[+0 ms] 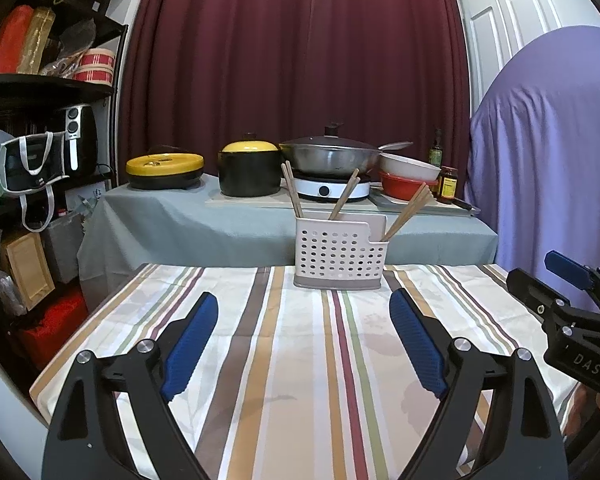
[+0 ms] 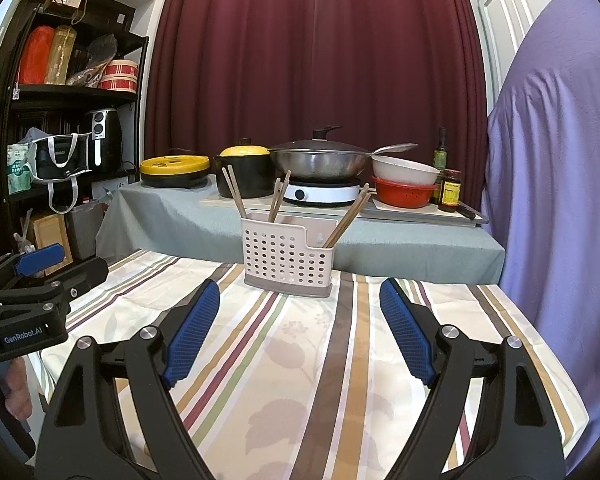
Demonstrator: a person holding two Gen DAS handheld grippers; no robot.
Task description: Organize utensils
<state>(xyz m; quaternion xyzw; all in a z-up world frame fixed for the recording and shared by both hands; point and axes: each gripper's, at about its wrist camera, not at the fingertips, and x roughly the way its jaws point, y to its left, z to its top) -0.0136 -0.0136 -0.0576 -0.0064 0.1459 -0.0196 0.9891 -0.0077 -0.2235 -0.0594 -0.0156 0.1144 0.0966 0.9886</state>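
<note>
A pale perforated utensil holder [image 1: 340,256] [image 2: 286,256] stands near the far edge of the striped tablecloth [image 1: 292,360] [image 2: 320,360]. Wooden chopsticks [image 1: 342,196] [image 2: 278,198] lean out of its compartments, some to the left, some in the middle, some to the right [image 1: 410,210] [image 2: 350,216]. My left gripper [image 1: 304,304] hovers over the cloth short of the holder, open with nothing between its blue pads. My right gripper [image 2: 300,292] is likewise open and empty. Each gripper shows at the edge of the other's view [image 1: 568,288] [image 2: 36,272].
Behind the table a grey-covered counter [image 1: 172,216] carries a yellow-lidded pan [image 1: 164,166], a black pot [image 1: 250,168], a wok on a hotplate [image 1: 330,156], stacked bowls [image 1: 408,174] and bottles [image 1: 446,184]. A black shelf [image 1: 40,140] stands left; a purple-draped object [image 1: 548,160] rises right.
</note>
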